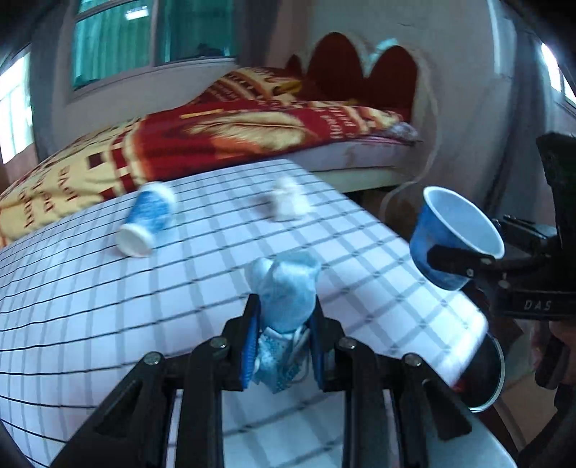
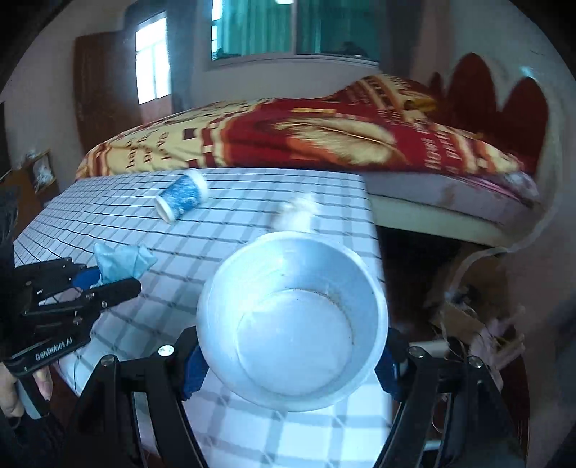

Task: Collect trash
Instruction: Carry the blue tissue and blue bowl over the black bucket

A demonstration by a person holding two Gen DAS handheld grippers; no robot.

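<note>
Fingers of two grippers appear, one pair per hand. We see the left gripper (image 1: 284, 324) drawn narrow, its blue-padded fingers (image 1: 249, 345) pinching a crumpled pale-blue face mask (image 1: 282, 284) whose white ear loops trail between them. We see the right gripper (image 2: 293, 360) set wider, its pads pressed against the sides of a blue paper cup (image 2: 293, 316) held mouth toward the camera; the left wrist view shows the same cup (image 1: 455, 234) tilted, blue outside and white inside, lifted off the right edge of the surface (image 1: 108, 306).

We count two paper cups: the held one, and a second cup (image 1: 145, 223) lying on its side on the surface, white base toward us, blue patterned wall, near the far left edge. We count one crumpled white tissue (image 1: 288, 201), lying on the surface to the right of that fallen cup and apart from it. We count one mask, raised just above the surface in the left fingers. That makes four pieces of trash: two held, two resting.

A white cloth with a dark grid covers the surface. Behind it stands a bed (image 1: 252, 122) with a red-and-yellow patterned blanket and a red scalloped headboard (image 1: 360, 72). A window (image 1: 154, 32) with green-tinted panes sits in the wall beyond. Both views are blurred.
</note>
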